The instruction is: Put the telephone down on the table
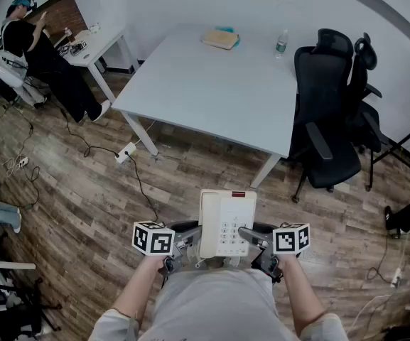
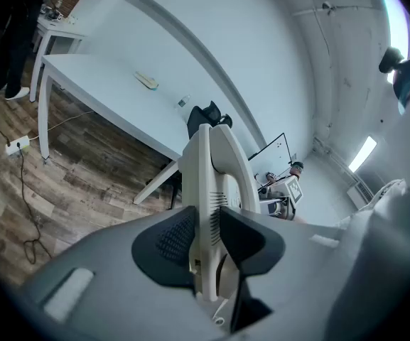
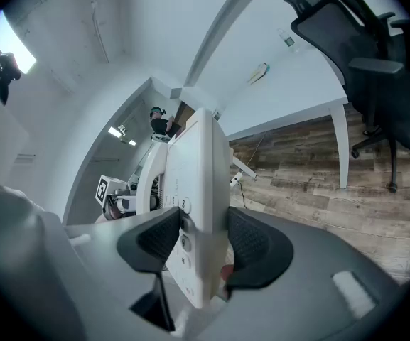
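Observation:
A cream desk telephone (image 1: 226,222) with a keypad hangs over the wooden floor, close in front of me in the head view. My left gripper (image 1: 190,239) is shut on its left edge, and my right gripper (image 1: 251,236) is shut on its right edge. In the left gripper view the black pads (image 2: 173,244) press on the telephone (image 2: 208,190) from both sides. The right gripper view shows the telephone (image 3: 197,212) clamped the same way between the pads (image 3: 251,244). The white table (image 1: 212,84) stands ahead, some way beyond the telephone.
On the table's far side lie a tan book (image 1: 221,39) and a clear bottle (image 1: 281,42). Black office chairs (image 1: 332,119) stand at its right end. A power strip (image 1: 125,153) and cables lie on the floor. A person (image 1: 41,48) stands at a small table at the far left.

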{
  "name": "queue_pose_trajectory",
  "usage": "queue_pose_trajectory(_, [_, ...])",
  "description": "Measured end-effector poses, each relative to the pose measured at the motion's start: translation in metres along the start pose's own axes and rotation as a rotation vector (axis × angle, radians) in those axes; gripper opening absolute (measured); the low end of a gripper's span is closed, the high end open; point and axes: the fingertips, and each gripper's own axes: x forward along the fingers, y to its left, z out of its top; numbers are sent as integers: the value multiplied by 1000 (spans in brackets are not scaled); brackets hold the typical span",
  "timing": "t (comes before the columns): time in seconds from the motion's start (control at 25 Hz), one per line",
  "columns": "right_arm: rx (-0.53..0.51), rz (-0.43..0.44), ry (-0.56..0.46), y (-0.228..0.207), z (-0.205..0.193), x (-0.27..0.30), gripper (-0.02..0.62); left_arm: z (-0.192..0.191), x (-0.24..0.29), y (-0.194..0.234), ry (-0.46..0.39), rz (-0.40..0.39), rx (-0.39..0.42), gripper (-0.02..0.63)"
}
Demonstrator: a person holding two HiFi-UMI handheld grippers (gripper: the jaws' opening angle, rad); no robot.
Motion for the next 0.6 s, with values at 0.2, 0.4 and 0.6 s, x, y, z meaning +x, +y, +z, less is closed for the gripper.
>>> queue_pose_trajectory(0.2, [2,4,-2,2,0,2,219,1,-2,1,0,-2,4,126])
queue_pose_trajectory(0.4, [9,1,-6,9,-1,11,219,3,-11,7,4,-13,7,124])
queue_pose_trajectory(0.6, [-9,-23,-10,15,3,23,221,7,-21,18,-1,-29,-5,124])
